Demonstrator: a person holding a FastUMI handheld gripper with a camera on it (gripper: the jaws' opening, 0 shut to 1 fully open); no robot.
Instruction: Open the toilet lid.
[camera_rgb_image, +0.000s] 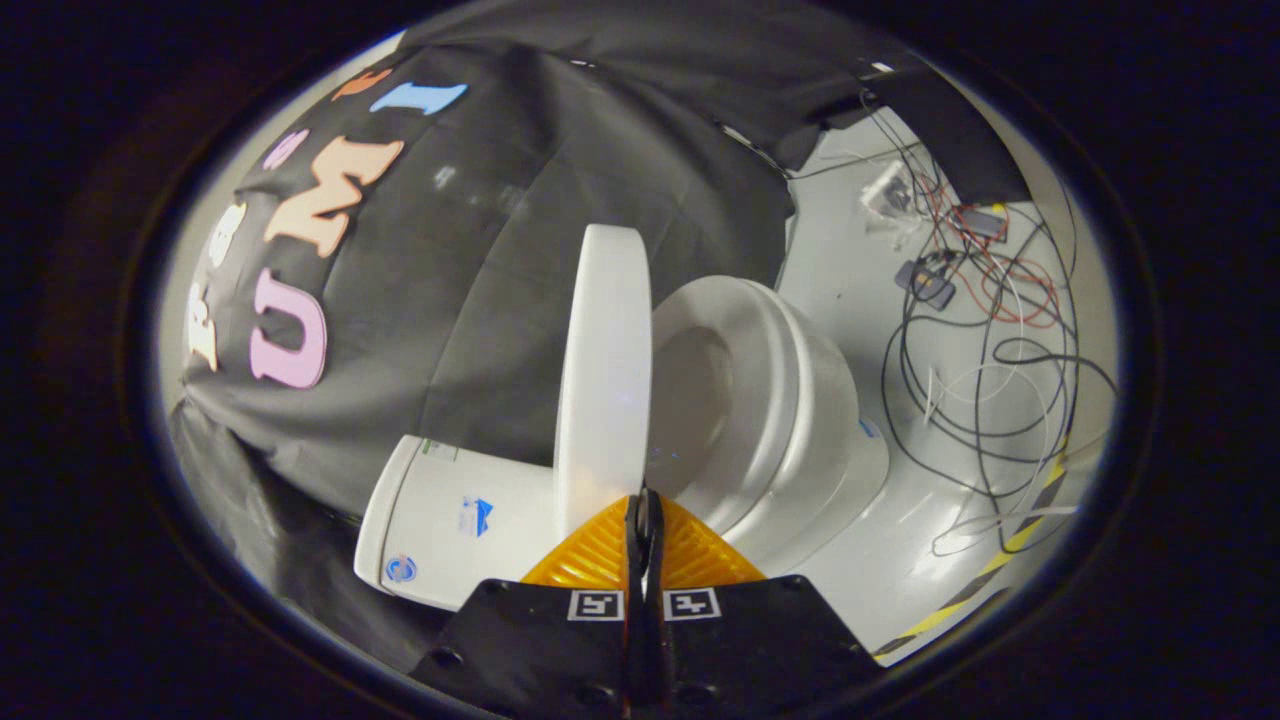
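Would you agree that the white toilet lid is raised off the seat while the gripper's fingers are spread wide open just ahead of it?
Not quite: the gripper has its fingers closed together with nothing between them, as the gripper view shows. The white toilet lid is indeed raised off the white seat, just beyond the fingertips.

Toilet lid (603, 370): smooth hard white plastic, slight sheen. Seat (745, 390) and bowl (830, 420): glossy white, ceramic-looking, soft highlights. Tank (450, 520): smooth glossy white w/ small stickers, prob. paper or film. Booth wall (560, 170): matt black cloth, creased and folded. Floor (840, 280): smooth pale sheet, semi-gloss, w/ striped tape strip (1000, 560). Cables (990, 330): thin plastic-coated wire, tangled. Gripper (645, 520): fingers pressed together, ribbed pads, matt plastic body behind.
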